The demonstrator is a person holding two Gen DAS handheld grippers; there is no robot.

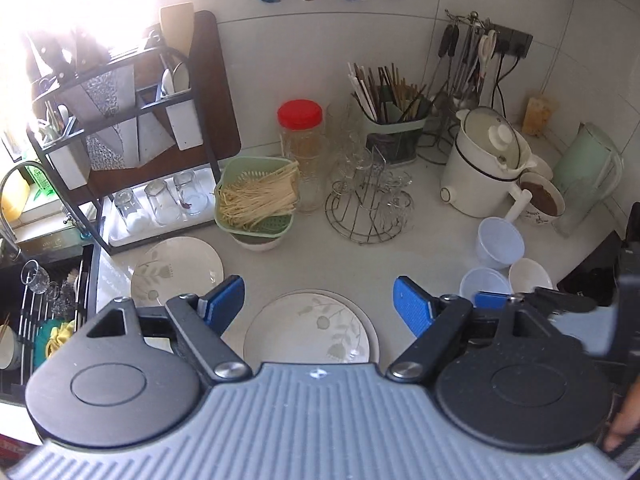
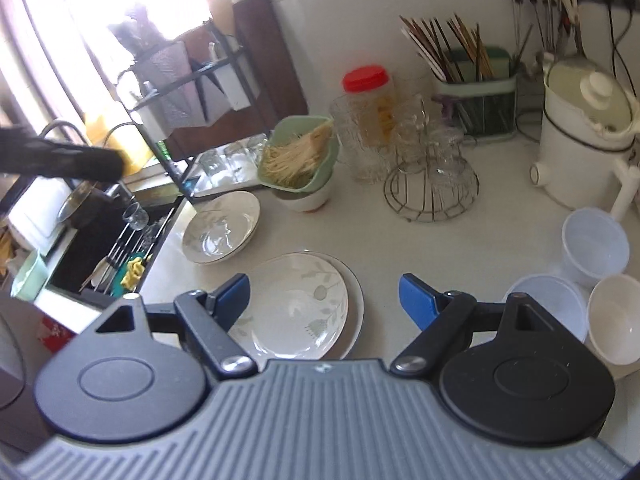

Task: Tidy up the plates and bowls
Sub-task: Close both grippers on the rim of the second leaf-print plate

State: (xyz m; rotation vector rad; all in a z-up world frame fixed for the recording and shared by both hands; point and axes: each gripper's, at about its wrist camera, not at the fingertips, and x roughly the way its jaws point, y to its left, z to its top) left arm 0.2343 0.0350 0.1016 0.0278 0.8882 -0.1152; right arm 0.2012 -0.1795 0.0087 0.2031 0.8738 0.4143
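White leaf-patterned plates [image 1: 308, 330] are stacked on the counter [image 1: 312, 256], a single matching plate [image 1: 176, 270] just left, three bowls [image 2: 592, 248] grouped at right. Left gripper [image 1: 319, 304] and right gripper [image 2: 323, 300] are held wide open above the stack, nothing grasped.

No text, brand, number or sign can be read in either view. The mug [image 1: 541, 200] beside the white kettle [image 1: 478, 168] carries a small dark script on its side, too small and blurred to make out. The red-lidded jar [image 2: 370, 110] shows a yellow patch that may be a label, but no letters resolve. A small pale mark sits on each gripper body, illegible as well.
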